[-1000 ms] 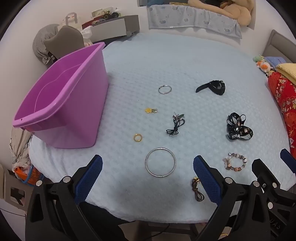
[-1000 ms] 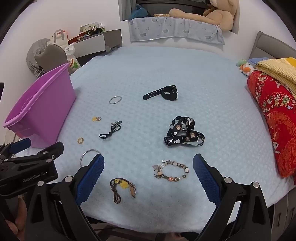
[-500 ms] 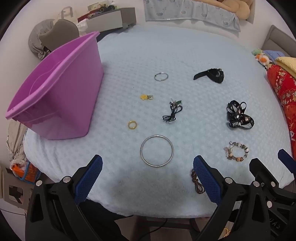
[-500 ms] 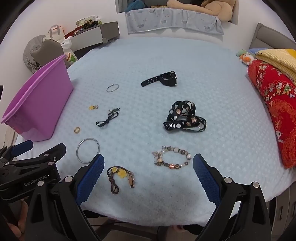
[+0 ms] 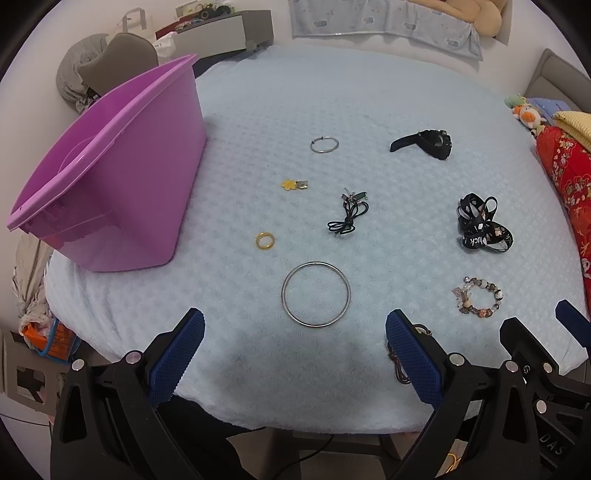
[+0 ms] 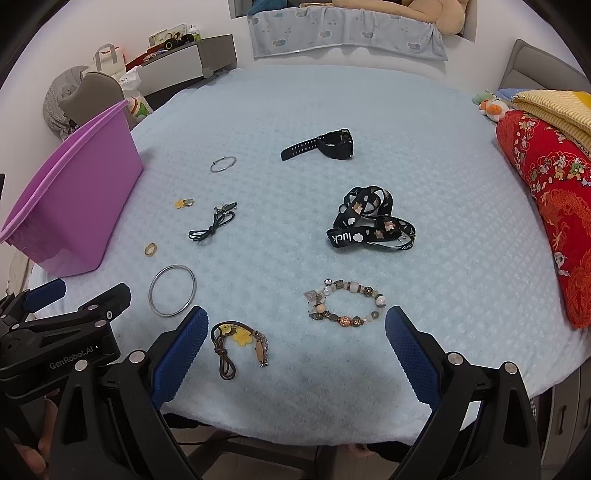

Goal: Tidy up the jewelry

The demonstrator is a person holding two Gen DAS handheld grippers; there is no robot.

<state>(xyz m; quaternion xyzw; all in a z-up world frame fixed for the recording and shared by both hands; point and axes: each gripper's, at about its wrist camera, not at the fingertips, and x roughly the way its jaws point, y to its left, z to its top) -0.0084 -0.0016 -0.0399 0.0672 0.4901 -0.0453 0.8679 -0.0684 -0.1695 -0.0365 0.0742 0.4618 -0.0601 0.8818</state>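
Note:
Jewelry lies scattered on a light blue cloth [image 5: 369, 96]. A large silver bangle [image 5: 316, 294] sits just ahead of my open left gripper [image 5: 295, 354]. Beyond it lie a gold ring [image 5: 265, 240], a black cord necklace [image 5: 349, 214], a yellow flower charm [image 5: 293, 184], a small silver hoop [image 5: 324, 144] and a black watch [image 5: 424, 143]. My right gripper [image 6: 293, 350] is open over the near edge, with a beaded bracelet [image 6: 345, 304] and a brown leather bracelet [image 6: 240, 345] ahead of it. A black lanyard [image 6: 369, 221] lies mid-table. The purple bin [image 5: 107, 184] stands at the left.
Red and yellow folded fabric [image 6: 546, 192] lies at the right edge with small plush toys [image 6: 491, 105] behind. A grey shelf unit [image 6: 184, 62], bags and a teddy bear [image 6: 406, 14] sit beyond the table. A hand [image 6: 33, 454] holds the left gripper at lower left.
Both grippers have pulled back and risen a little, so the table items appear slightly farther up in view. Nothing on the cloth has moved, and both grippers remain open.

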